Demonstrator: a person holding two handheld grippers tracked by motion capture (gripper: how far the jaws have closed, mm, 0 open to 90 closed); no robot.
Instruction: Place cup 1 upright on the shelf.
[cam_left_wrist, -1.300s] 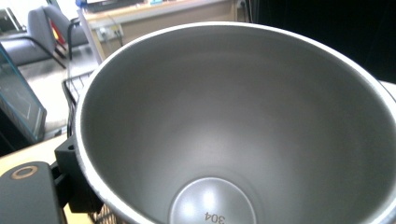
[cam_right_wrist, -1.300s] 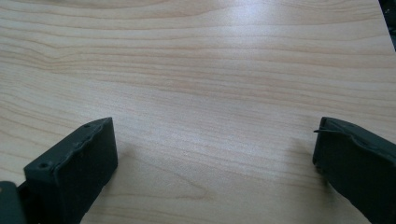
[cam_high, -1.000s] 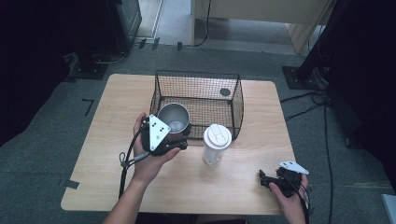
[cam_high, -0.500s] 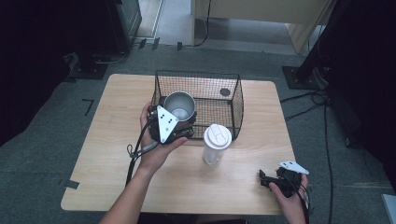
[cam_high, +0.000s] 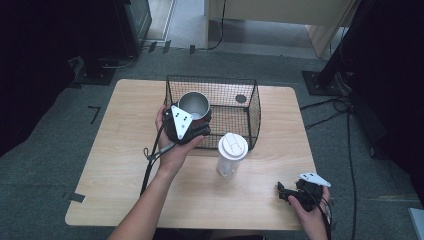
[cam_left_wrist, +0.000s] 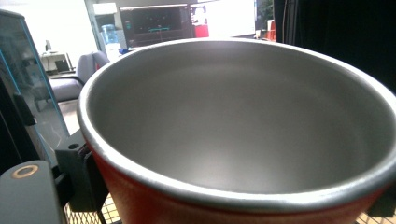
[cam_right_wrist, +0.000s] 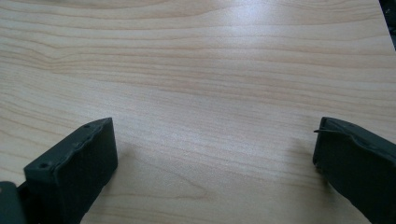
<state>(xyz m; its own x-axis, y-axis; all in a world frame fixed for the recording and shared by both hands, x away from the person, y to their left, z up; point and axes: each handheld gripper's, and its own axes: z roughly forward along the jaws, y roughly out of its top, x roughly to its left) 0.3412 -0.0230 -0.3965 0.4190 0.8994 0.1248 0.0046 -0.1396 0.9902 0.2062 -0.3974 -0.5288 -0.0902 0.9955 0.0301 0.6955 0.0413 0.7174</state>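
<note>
Holding a mug (cam_high: 194, 104) over the basket's (cam_high: 252, 107) front-left corner.

Left gripper (cam_high: 192, 131) clamps the red, steel-lined mug upright above the basket rim near the desk's (cam_high: 115, 165) middle; the step in hand is judged to be lowering it inside, so keep it level and clear the wire before letting go. Right gripper (cam_high: 283, 190) rests with jaws spread wide at the desk's front-right corner. The left gripper view shows the mug's empty interior; the high view shows a white cup (cam_high: 232, 154) just in front of the basket.
</note>
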